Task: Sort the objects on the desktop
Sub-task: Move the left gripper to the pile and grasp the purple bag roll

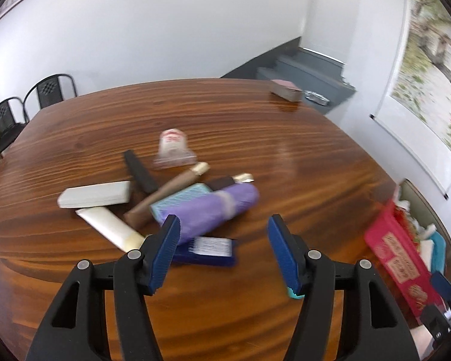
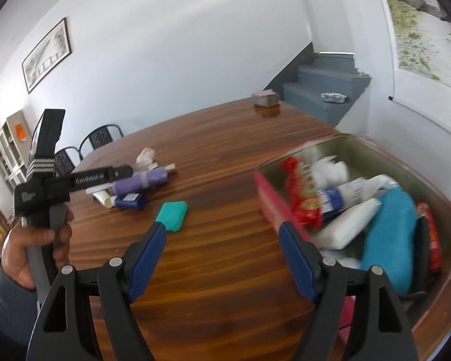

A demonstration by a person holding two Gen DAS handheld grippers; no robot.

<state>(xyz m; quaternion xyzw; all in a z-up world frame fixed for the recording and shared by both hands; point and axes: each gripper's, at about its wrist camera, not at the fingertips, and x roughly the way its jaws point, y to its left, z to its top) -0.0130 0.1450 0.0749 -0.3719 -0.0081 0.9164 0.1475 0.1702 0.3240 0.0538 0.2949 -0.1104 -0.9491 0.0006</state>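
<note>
My left gripper [image 1: 224,225] hovers open over the wooden table [image 1: 255,138], with nothing between its fingers. Just beyond its tips lies a pile: a purple roll [image 1: 216,206], a light blue box [image 1: 177,201], a dark blue box [image 1: 207,251], a brown tube [image 1: 165,191], a white tube [image 1: 111,225], a grey case [image 1: 94,197], a black bar [image 1: 139,171] and a clear packet [image 1: 173,147]. My right gripper [image 2: 222,231] is open and empty above bare wood. A teal pad [image 2: 171,212] lies just past its left finger. To its right stands an olive-lined tin [image 2: 345,140] filled with items.
A red box [image 2: 269,204] leans at the tin's near left wall. Inside are a red snack bag [image 2: 300,192], a white tube [image 2: 345,219] and a teal cloth [image 2: 388,234]. A hand [image 2: 30,240] holds the left tool. A small box [image 2: 266,97] sits at the far edge; chairs [image 1: 49,88] and stairs stand beyond.
</note>
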